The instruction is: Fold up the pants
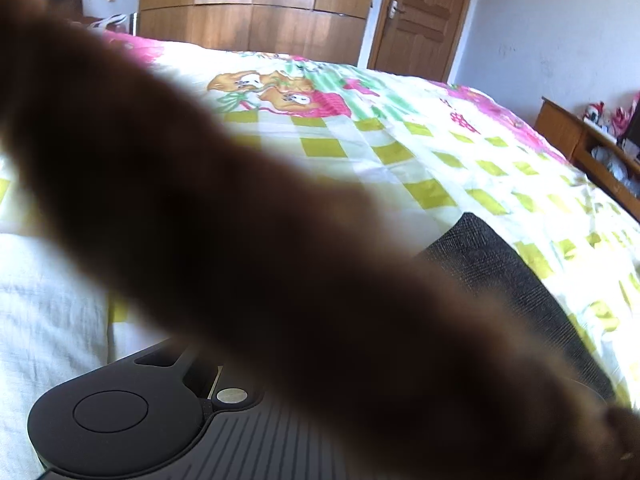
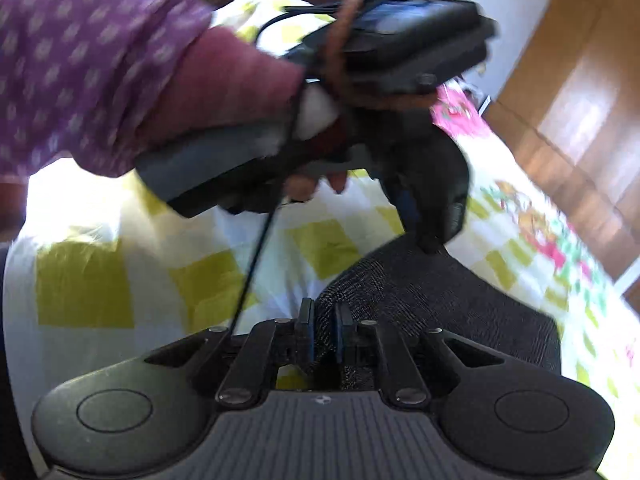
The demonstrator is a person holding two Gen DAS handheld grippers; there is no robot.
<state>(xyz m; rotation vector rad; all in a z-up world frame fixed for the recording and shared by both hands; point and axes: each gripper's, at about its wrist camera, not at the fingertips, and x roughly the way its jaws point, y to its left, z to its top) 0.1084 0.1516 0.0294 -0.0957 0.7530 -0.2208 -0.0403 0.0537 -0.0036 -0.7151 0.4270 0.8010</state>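
Dark knit pants [image 2: 432, 304] lie on my checked bedspread [image 2: 84, 284]; my right gripper [image 2: 325, 334] pinches their near edge, my left gripper [image 2: 434, 236] clamps the far edge

- The pants [image 2: 432, 292] at lower centre of the right wrist view are dark charcoal with a fine woven fleck.
- The bedsheet [image 1: 400, 136] is cream with yellow-green checks, pink flowers and orange-and-green cartoon prints.
- The sleeve [image 2: 80, 68] at upper left is purple with small pale dots.
- The wardrobe [image 1: 256, 4] and door [image 1: 420, 12] are warm brown wood.
- The wall [image 1: 560, 32] is white.
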